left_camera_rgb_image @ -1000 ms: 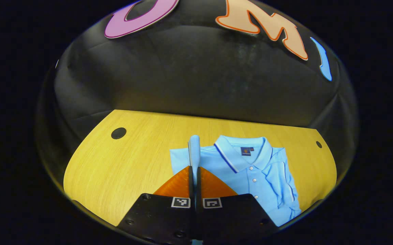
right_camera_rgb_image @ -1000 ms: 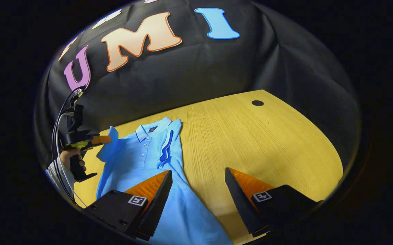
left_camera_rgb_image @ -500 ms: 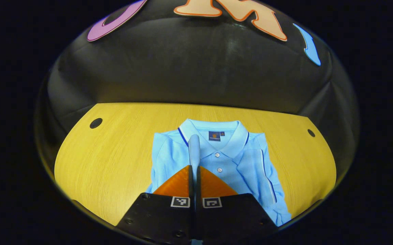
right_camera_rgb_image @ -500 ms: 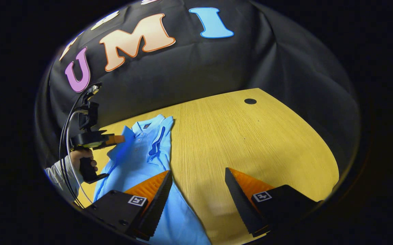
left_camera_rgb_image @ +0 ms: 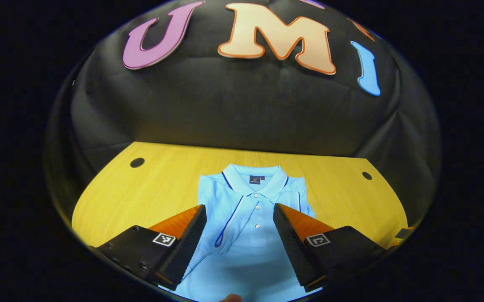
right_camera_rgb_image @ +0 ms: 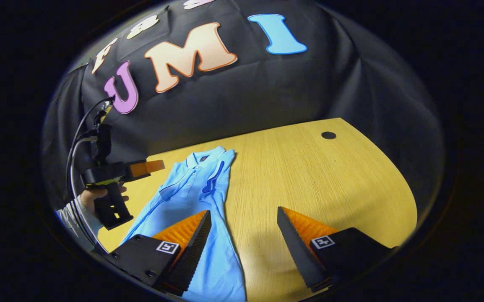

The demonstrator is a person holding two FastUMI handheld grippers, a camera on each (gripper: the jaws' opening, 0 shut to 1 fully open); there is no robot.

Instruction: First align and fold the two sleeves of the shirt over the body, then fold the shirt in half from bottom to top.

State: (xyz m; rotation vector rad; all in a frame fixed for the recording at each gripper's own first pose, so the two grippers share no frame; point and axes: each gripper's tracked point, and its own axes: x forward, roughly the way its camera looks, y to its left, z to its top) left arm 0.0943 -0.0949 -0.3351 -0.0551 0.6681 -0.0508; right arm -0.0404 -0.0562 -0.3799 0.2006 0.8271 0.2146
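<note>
Lying flat on the table (left_camera_rgb_image: 149, 188), the shirt (left_camera_rgb_image: 246, 235) has both sleeves folded in; above it, left gripper (left_camera_rgb_image: 239, 226) and right gripper (right_camera_rgb_image: 244, 235) gape wide, holding nothing.

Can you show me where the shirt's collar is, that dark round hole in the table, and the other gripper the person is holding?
collar (left_camera_rgb_image: 253, 184), left gripper view, on its front fold.
hole (right_camera_rgb_image: 328, 135), right gripper view, at its middle.
left gripper (right_camera_rgb_image: 152, 166), right gripper view, at its fingertips.
</note>
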